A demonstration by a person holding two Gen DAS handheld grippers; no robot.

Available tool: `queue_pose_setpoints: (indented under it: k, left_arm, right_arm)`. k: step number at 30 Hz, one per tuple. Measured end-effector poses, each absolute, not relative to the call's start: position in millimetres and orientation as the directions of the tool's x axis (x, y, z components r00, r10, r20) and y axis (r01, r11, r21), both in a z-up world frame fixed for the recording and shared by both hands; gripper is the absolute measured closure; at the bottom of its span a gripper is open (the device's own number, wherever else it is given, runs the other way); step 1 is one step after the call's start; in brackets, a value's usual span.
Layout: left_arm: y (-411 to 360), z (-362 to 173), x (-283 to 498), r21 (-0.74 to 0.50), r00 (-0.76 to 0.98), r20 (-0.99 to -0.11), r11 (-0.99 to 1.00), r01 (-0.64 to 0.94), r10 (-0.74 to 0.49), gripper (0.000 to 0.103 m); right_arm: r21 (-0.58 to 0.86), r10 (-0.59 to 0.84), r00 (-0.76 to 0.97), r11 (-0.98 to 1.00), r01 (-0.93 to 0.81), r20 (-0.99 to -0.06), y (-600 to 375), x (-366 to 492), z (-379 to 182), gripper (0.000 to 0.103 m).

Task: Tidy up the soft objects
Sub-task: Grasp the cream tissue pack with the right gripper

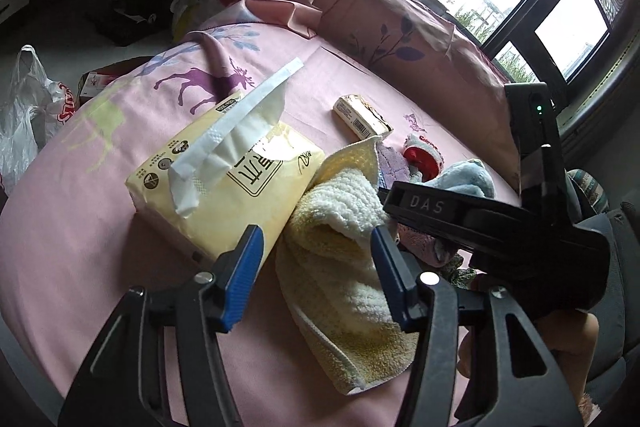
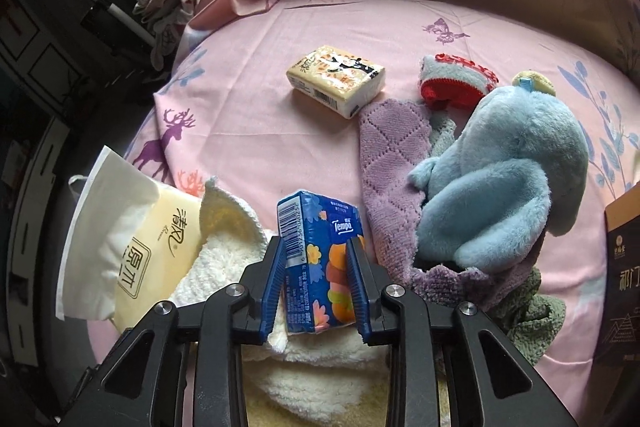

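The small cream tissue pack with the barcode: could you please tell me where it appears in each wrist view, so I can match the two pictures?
Left wrist view: the small cream tissue pack lies right of centre in the upper half, beyond the yellow towel.
Right wrist view: the pack lies above centre, alone on the sheet, left of the red pouch.
Shared landmark: the large yellow tissue pack, left of the towel in both.
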State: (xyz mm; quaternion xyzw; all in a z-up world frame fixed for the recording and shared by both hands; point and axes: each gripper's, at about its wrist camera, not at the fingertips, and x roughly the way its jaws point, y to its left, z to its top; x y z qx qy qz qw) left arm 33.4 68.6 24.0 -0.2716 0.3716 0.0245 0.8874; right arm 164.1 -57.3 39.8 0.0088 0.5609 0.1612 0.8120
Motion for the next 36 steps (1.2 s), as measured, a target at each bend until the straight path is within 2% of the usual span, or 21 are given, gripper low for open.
queue_pose_setpoints:
  k: [3, 5, 9, 10, 11, 14, 19, 23, 30, 31, 33, 34, 35, 36]
  left_arm:
    - [65.2, 22.3, 35.3, -0.469, 0.714, -0.680, 0.848, -0.247, -0.168, 0.049]
    - [59.9, 22.0, 36.8, -0.458, 0.708, -0.684, 0.859, -0.229, -0.176, 0.049]
    - [55.8, 20.4, 38.4, -0.435, 0.702, -0.693, 0.873, -0.222, -0.167, 0.049]
    - [56.5, 19.2, 39.3, -0.439, 0.697, -0.696, 0.869, -0.228, -0.169, 0.049]
    - [57.7, 18.1, 39.8, -0.447, 0.694, -0.698, 0.864, -0.232, -0.175, 0.049]
    - [58.3, 17.1, 40.1, -0.467, 0.693, -0.694, 0.853, -0.232, -0.192, 0.049]
    - [50.1, 16.3, 40.8, -0.422, 0.682, -0.713, 0.876, -0.233, -0.162, 0.049]
    - [47.9, 15.7, 40.2, -0.420, 0.681, -0.715, 0.876, -0.235, -0.160, 0.049]
    - [42.7, 15.1, 42.4, -0.415, 0.673, -0.720, 0.883, -0.218, -0.172, 0.049]
    - [43.0, 15.0, 42.5, -0.422, 0.674, -0.717, 0.881, -0.216, -0.179, 0.049]
    - [44.9, 12.9, 44.1, -0.433, 0.666, -0.720, 0.876, -0.212, -0.194, 0.049]
    - [46.4, 11.9, 46.0, -0.438, 0.661, -0.722, 0.874, -0.211, -0.202, 0.049]
    - [48.4, 11.1, 47.4, -0.446, 0.658, -0.723, 0.869, -0.214, -0.209, 0.049]
    - [51.5, 10.5, 48.7, -0.459, 0.659, -0.721, 0.861, -0.220, -0.215, 0.049]
  right_arm:
    - [0.202, 0.279, 0.315, 0.946, -0.254, -0.907, -57.6, 164.8, 33.2, 0.066]
    - [0.204, 0.283, 0.348, 0.947, -0.248, -0.894, -62.8, 161.7, 38.1, 0.074]
    - [0.260, 0.319, 0.381, 0.945, -0.199, -0.868, -89.1, 155.4, 52.5, 0.084]
    - [0.277, 0.333, 0.388, 0.941, -0.193, -0.859, -97.0, 153.0, 56.1, 0.095]
    - [0.297, 0.346, 0.394, 0.937, -0.183, -0.851, -105.9, 150.3, 60.0, 0.102]
    - [0.367, 0.414, 0.417, 0.910, -0.191, -0.809, -128.8, 139.1, 74.4, 0.102]
    - [0.300, 0.351, 0.453, 0.936, -0.184, -0.820, -144.9, 127.4, 82.3, 0.102]
    - [0.349, 0.397, 0.423, 0.918, -0.191, -0.815, -151.7, 124.0, 81.7, 0.102]
    - [0.341, 0.403, 0.428, 0.915, -0.218, -0.809, -144.7, 124.8, 99.7, 0.101]
    - [0.340, 0.405, 0.429, 0.914, -0.221, -0.807, -142.8, 126.6, 103.3, 0.099]
    - [0.326, 0.391, 0.432, 0.920, -0.218, -0.813, -136.3, 133.5, 110.5, 0.088]
    - [0.318, 0.383, 0.431, 0.923, -0.217, -0.817, -132.3, 138.3, 114.4, 0.070]
    - [0.316, 0.380, 0.431, 0.924, -0.215, -0.818, -128.6, 143.3, 118.6, 0.046]
    - [0.326, 0.390, 0.435, 0.920, -0.217, -0.812, -125.7, 148.1, 123.2, 0.034]
